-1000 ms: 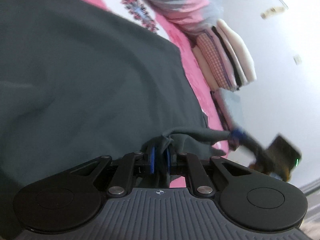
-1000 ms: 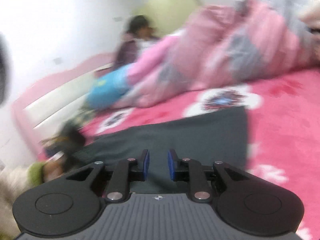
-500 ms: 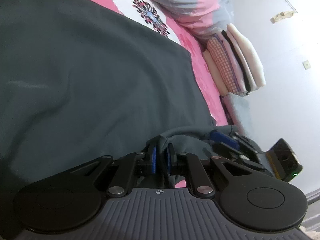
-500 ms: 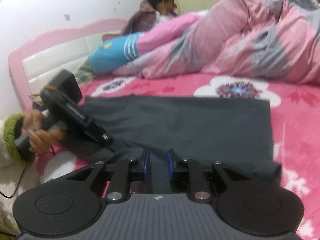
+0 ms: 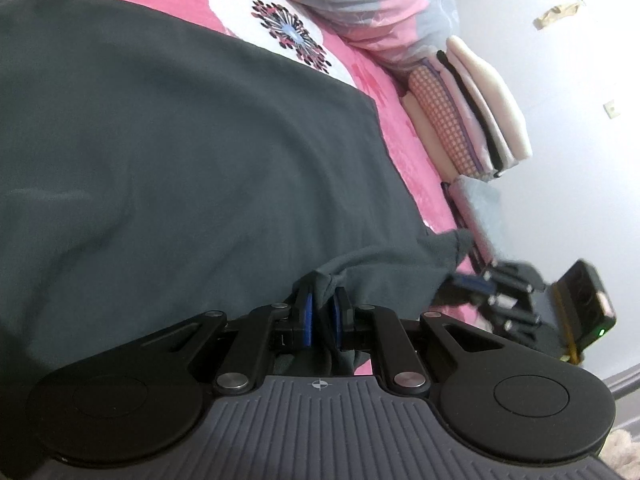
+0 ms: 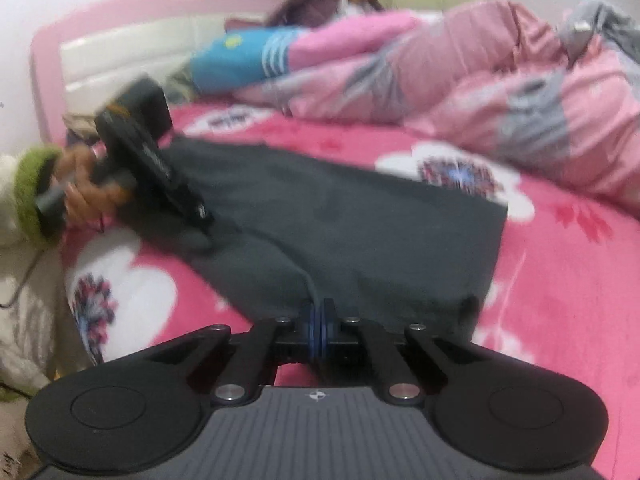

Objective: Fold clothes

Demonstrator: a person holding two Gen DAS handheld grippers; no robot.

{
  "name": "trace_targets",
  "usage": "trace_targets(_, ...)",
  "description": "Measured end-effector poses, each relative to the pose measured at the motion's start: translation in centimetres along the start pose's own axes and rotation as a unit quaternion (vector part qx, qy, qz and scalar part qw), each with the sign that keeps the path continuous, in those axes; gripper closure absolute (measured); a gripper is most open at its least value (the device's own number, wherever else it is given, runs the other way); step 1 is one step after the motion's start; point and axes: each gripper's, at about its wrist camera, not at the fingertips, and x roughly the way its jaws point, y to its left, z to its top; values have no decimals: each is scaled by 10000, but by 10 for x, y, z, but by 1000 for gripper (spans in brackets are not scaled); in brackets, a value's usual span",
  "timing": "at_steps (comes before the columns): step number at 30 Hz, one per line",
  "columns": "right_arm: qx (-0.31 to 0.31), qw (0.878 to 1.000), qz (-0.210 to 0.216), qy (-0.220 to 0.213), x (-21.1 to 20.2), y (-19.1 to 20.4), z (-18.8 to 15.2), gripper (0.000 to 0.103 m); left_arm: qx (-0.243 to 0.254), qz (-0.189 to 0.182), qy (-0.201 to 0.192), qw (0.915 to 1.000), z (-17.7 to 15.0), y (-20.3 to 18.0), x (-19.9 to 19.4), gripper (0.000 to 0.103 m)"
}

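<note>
Right gripper now clamped on dark garment; left gripper pinching its edge

I see garment flat on bed | quilt behind it | folded stack beyond its far corner

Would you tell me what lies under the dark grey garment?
The dark grey garment lies on a pink floral bedspread, visible around its edges; whatever sits beneath its middle is covered.
</note>
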Motion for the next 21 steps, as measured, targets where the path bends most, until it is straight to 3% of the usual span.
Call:
trace_targets(3,0,9998,107,-195,-1,-8,9,100,2,16,8,10000,-1,0,1,93)
trace_targets(7,346,9991,248,-68,17,-30,4,100,34,100,-53,9999,-2,-1,-4,92)
trace_targets(10,937,9946,452,-26,30,-51,-6,100,302,501,-365,9976,-6,-13,-17,89)
trace_targets(12,1231,9906,592,-67,32,-59,-10,100,747,882,-772,9903,-11,-30,-32,87)
trace_targets(15,1481,9863,723,-78,31,-66,-12,99,1638,1165,-1238,9717,-24,-64,-44,87)
trace_targets(18,1725,9815,828,-77,33,-71,-14,99,2275,1000,-1196,9612,-34,-92,-31,87)
trace_targets(21,1902,9778,872,-85,34,-75,-15,98,2383,973,-841,9626,-36,-99,-1,87)
